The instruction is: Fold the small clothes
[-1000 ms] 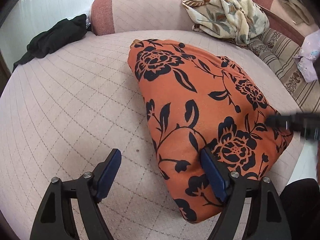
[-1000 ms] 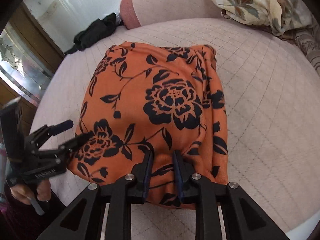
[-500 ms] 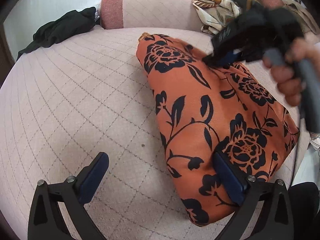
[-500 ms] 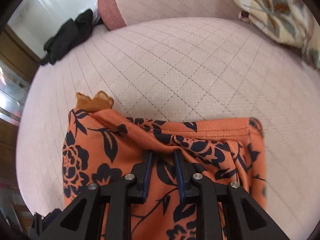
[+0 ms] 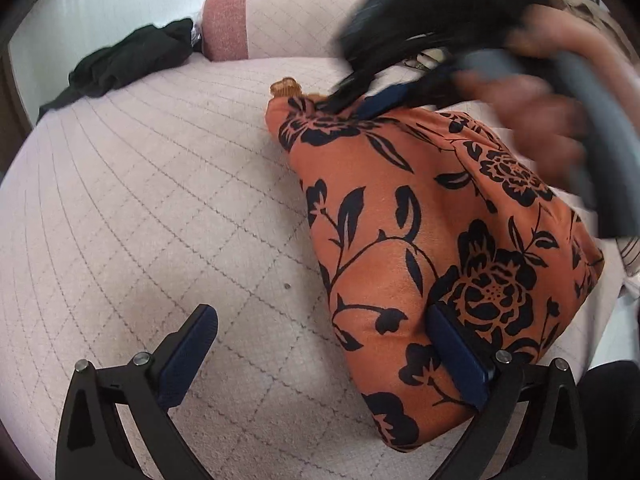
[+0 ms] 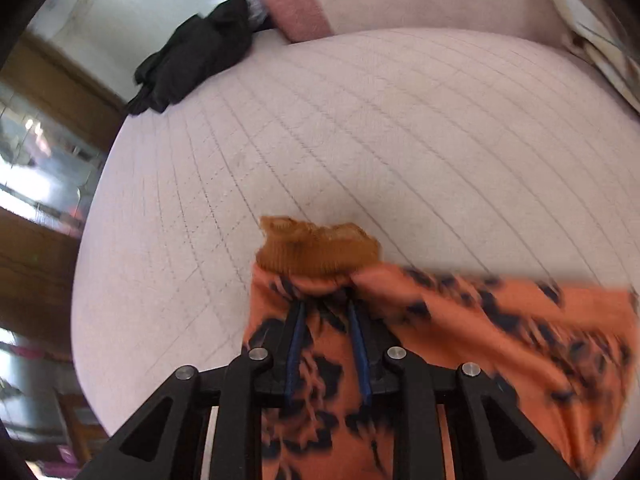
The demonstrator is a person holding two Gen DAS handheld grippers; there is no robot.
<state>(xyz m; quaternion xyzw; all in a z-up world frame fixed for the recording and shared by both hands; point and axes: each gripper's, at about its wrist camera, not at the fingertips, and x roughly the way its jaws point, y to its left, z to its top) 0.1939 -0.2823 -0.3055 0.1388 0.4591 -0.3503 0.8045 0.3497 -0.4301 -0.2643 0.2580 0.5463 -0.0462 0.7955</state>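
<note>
An orange garment [image 5: 420, 220] with black flowers lies folded on the pink quilted bed [image 5: 140, 200]. My left gripper [image 5: 320, 312] is open wide above the garment's near left edge; its right finger rests on the cloth and nothing is pinched. In the left wrist view a hand holds my right gripper [image 5: 352, 104] at the garment's far end. The right wrist view shows my right gripper [image 6: 324, 304] shut on a bunched fold of the orange garment [image 6: 500, 320], just behind its brown ribbed band [image 6: 316, 252].
A black garment [image 5: 128, 60] lies crumpled at the bed's far left edge, next to a pink bolster [image 5: 228, 20]. A cream floral cloth [image 6: 592, 40] lies at the far right. Wooden furniture [image 6: 36, 240] stands beyond the bed's left side.
My right gripper carried the garment's near edge over to its far end, doubling the cloth. The left jaws spread wider and stayed in place.
</note>
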